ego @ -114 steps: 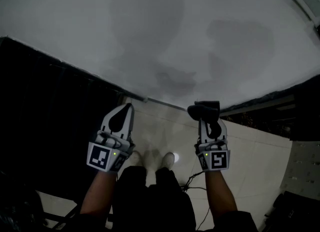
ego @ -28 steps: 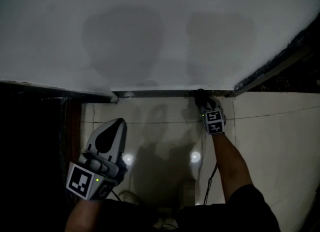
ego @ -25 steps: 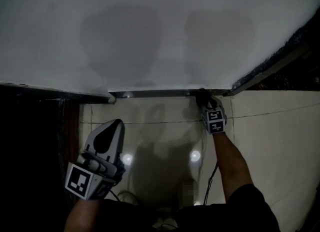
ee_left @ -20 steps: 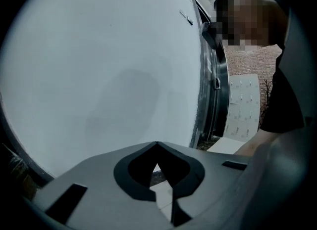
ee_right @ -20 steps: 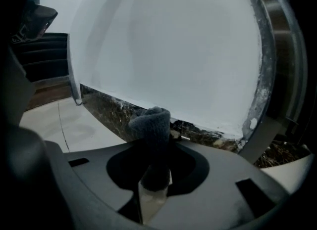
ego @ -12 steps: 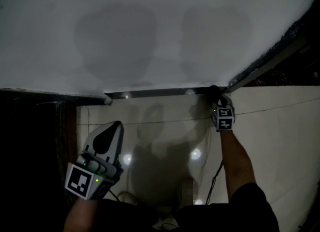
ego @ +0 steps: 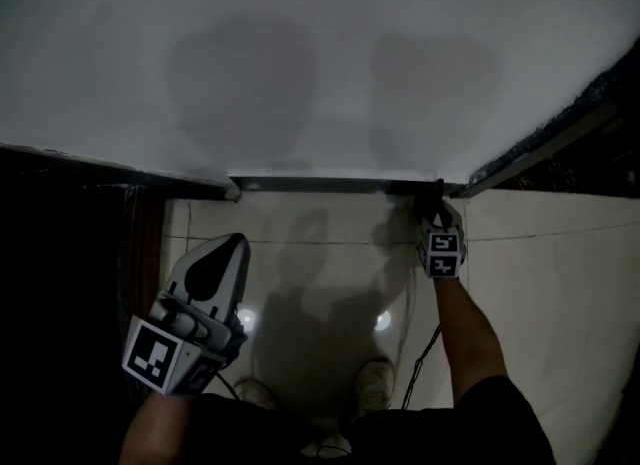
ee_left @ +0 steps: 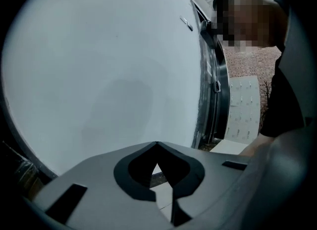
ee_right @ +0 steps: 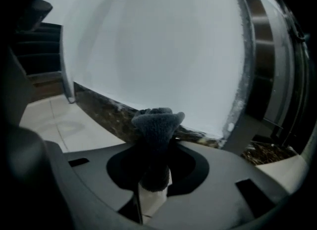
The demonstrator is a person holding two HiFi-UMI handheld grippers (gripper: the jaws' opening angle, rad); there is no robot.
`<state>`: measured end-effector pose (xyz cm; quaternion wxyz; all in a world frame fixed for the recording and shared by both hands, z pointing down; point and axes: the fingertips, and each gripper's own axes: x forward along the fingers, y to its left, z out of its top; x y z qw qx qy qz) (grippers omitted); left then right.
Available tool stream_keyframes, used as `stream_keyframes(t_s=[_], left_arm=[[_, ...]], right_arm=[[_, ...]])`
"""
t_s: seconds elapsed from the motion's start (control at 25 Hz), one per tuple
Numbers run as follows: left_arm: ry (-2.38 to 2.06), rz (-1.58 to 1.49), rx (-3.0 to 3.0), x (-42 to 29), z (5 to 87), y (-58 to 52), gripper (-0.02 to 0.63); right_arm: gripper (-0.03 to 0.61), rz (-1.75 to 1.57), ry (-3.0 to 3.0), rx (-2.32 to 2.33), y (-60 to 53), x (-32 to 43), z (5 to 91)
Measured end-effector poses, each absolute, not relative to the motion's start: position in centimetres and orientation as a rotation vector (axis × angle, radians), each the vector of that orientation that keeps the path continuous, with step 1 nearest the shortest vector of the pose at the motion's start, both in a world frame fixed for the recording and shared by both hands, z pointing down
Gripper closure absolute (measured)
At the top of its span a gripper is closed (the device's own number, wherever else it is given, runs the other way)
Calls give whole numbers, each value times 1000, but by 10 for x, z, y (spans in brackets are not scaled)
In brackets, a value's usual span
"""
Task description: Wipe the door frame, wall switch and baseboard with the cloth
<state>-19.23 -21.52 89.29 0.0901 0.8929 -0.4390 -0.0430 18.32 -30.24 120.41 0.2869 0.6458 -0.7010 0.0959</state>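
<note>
**A:** Where is the cloth?

**B:** In the right gripper (ego: 433, 201). Its jaws are clenched on a dark, fuzzy cloth (ee_right: 156, 120). The cloth is bunched into a roll and sticks out past the tips.

**A:** Where does that end point?

**B:** At the baseboard (ego: 330, 184), the dark strip where the pale wall (ego: 320, 53) meets the tiled floor (ego: 330, 253). In the head view the gripper sits at the right end of that strip, just beside the corner where the door frame (ego: 545, 145) begins. In the right gripper view the cloth's tip overlaps the top edge of the baseboard, and the metal frame stands to its right. I cannot tell whether the cloth presses on the strip.

**A:** And the other one?

**B:** The left gripper (ego: 238, 242) hangs lower and to the left, well apart from the right one. It is over the floor, near the dark area at the left. Its jaws are closed tip to tip with nothing between them. In the left gripper view only floor and a bit of baseboard show through the opening behind the tips.

**A:** Anything else?

**B:** The right forearm (ego: 462, 328) stretches toward the wall. Two pale shoes (ego: 375, 381) stand on the tiles below. A thin cable (ego: 420, 353) runs over the floor under that arm. The light is dim, and two shadows (ego: 245, 83) lie on the wall above the baseboard.
</note>
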Motion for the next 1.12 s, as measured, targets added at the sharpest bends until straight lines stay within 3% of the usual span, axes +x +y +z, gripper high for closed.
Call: stream_keyframes(t_s=[0.4, 0.64, 0.84, 1.12], left_arm=[[-1275, -125, 2642, -219, 887, -193, 623], [-1392, -92, 2598, -262, 883, -184, 623], [-1457, -2, 2594, -286, 888, -178, 623], [-1513, -1, 2536, -307, 888, -172, 623]], right_arm=[[488, -13, -2425, 999, -280, -101, 1182], [488, 3, -2523, 791, -295, -221, 1184], [488, 0, -2496, 741, -314, -280, 1198], [488, 120, -2445, 929, -345, -264, 1222]])
